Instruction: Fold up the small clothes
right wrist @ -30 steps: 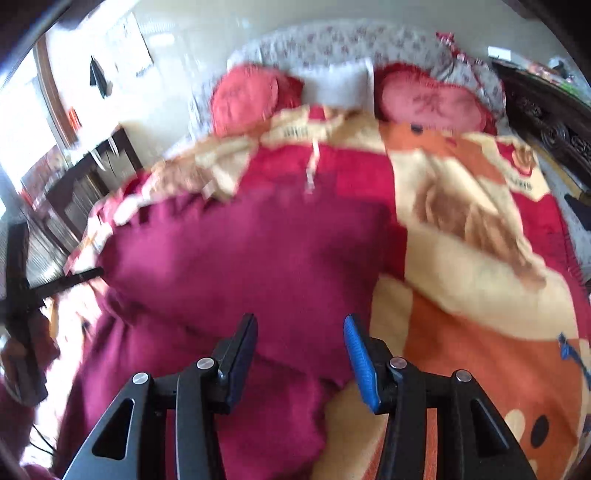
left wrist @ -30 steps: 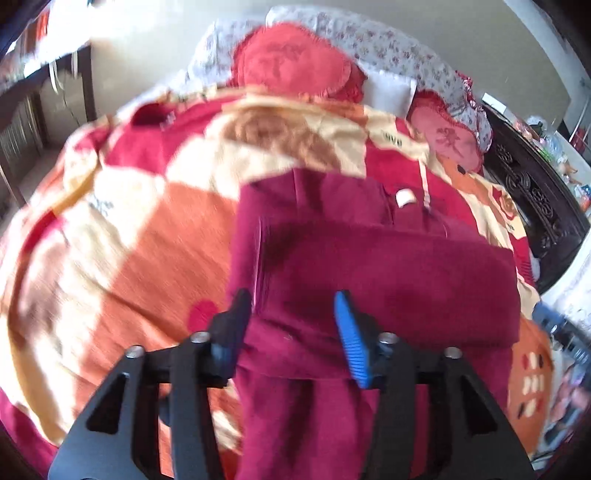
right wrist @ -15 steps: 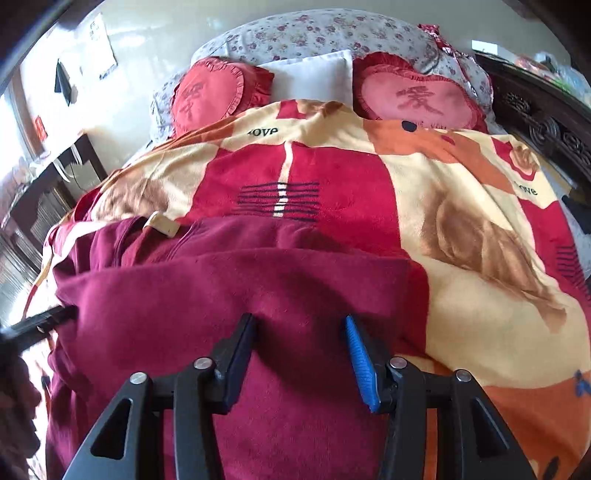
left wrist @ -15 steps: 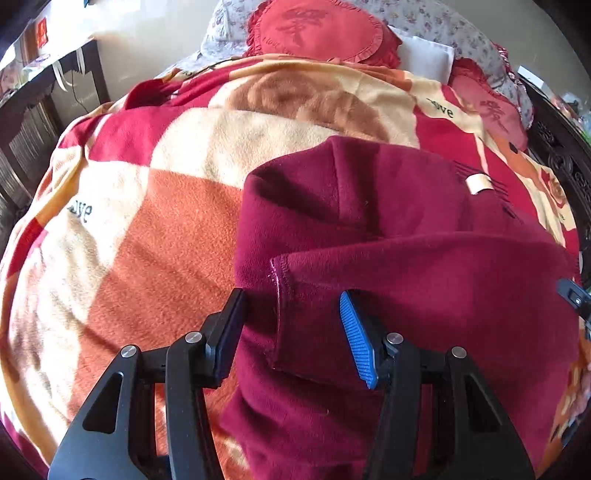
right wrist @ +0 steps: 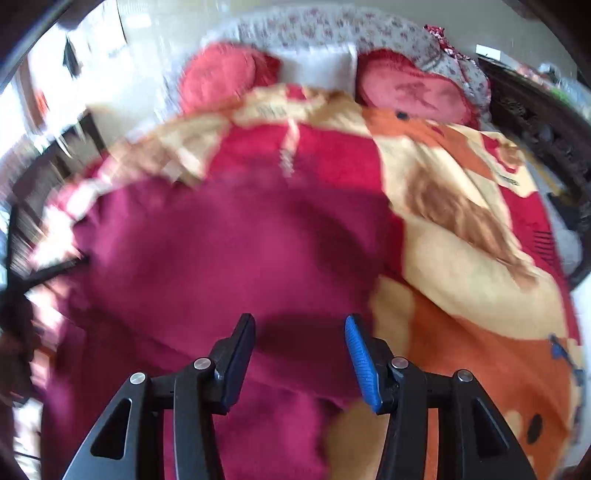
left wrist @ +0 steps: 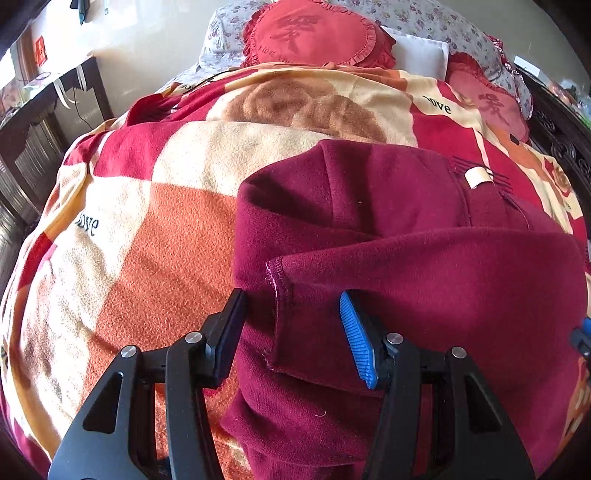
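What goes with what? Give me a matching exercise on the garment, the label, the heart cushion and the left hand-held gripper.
Things:
1. garment
2. label
3. heart cushion
4. left hand-held gripper

States or places:
A. open, over the garment's hemmed corner
B. at the head of the bed
C. dark red, folded on the blanket
D. pale, on the garment's far edge

Pairs: 1-C, 2-D, 3-B, 4-A

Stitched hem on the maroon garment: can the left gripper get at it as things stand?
Probably yes. The left gripper is open, and the hem of the garment lies between its fingers on top of the fold, with nothing over it. Closing there might also catch the layer beneath.
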The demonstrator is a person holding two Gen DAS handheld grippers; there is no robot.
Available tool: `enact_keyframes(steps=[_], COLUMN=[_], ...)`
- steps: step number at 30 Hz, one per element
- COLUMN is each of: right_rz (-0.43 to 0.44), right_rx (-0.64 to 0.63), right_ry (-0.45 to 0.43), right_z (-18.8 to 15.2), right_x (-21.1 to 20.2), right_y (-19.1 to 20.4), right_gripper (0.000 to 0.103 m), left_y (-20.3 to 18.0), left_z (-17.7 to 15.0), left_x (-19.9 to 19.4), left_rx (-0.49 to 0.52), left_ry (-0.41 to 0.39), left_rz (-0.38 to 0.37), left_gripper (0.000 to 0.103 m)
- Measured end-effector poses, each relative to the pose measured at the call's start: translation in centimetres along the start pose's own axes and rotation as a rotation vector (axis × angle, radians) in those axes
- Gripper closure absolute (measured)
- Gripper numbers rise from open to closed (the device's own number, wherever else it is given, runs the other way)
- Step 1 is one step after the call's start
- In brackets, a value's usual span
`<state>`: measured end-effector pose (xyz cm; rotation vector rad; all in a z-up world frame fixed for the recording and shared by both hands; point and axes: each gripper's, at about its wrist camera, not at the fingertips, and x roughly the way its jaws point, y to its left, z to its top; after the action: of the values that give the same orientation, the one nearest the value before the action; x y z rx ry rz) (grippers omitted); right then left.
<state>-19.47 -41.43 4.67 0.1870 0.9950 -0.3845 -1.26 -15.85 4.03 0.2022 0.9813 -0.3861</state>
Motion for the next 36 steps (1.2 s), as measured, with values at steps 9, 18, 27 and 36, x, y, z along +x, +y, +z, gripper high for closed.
enact_keyframes(steps=[9, 18, 27, 36], right_rz=[0.065, 0.092, 0.088, 0.312], right_rx=[0.066, 0.085, 0.214, 0.352], right_ry=[-0.035, -0.047, 0.001, 0.025], right_z=[-0.3, -0.7, -0.4, -1.2], right_x=[-2.1, -4.1, -1.0, 1.8], right_y=[-1.2, -0.1, -2.7, -5.2], right_gripper=[0.055, 0.053, 0.053, 0.062], left_y=[-0.2, 1.2, 2.0, 1.8], left_z=[-0.7, -2.6, -4.8, -4.7], left_x=[-1.7, -4.0, -3.6, -3.0], left_rx=[0.031, 0.001, -0.020, -0.019], left_ry=[0.013, 0.027, 0.075, 0.081], left_rz=[0.005, -0.061, -0.084, -0.078], left_gripper=[0.051, 0.051, 0.051, 0.050])
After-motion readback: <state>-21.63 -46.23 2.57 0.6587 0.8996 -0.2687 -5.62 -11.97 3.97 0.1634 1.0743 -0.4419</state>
